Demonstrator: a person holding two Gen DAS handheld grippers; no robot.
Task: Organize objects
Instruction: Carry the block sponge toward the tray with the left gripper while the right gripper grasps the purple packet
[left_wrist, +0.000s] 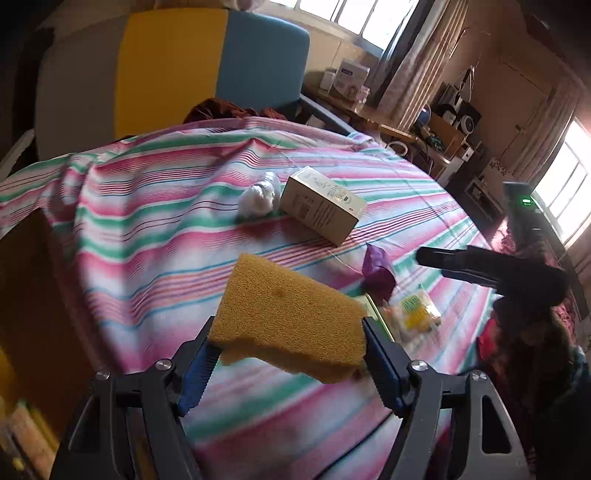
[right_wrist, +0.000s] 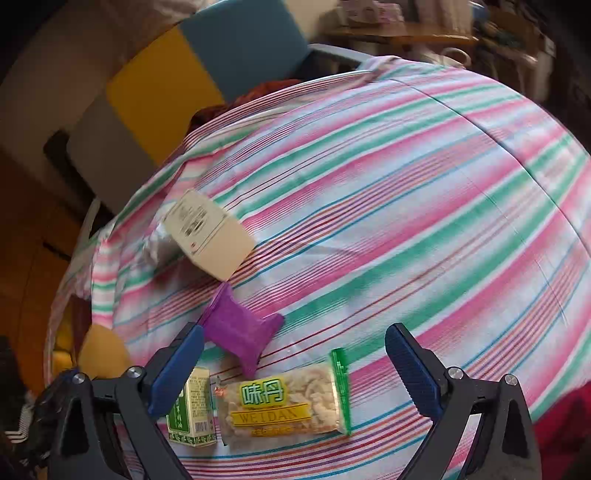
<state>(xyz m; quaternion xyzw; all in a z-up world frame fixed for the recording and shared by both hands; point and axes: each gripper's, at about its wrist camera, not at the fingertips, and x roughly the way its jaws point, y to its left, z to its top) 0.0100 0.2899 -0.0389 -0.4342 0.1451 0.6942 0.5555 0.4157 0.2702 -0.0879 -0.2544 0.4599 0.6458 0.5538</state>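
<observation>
Yellow sponge (left_wrist: 288, 317): I hold it in my left gripper (left_wrist: 288, 345), both blue pads pressed on its sides, and it is lifted above the cloth, tilted a little.
Left gripper: clenched on the sponge.
Right gripper (right_wrist: 295, 369): released, its jaws stand wide apart and nothing is between them; it hovers just over the snack packet.
Striped cloth (right_wrist: 406, 206): pink, green and white stripes, it covers the whole surface where the objects lie.
Snack packet (right_wrist: 284, 402): clear with yellow and green print, flat on the cloth, near the edge closest to me.
Green and white small box (right_wrist: 194, 413): lying just beside the packet, on its left, partly behind my right gripper's left finger.
Purple wrapper (right_wrist: 240, 328): crumpled, on the cloth just behind the packet and the small box.
Beige carton (left_wrist: 321, 210): lying on its side, further back on the cloth.
White crumpled ball (left_wrist: 258, 197): touching or nearly touching the carton, on its left in the left wrist view.
</observation>
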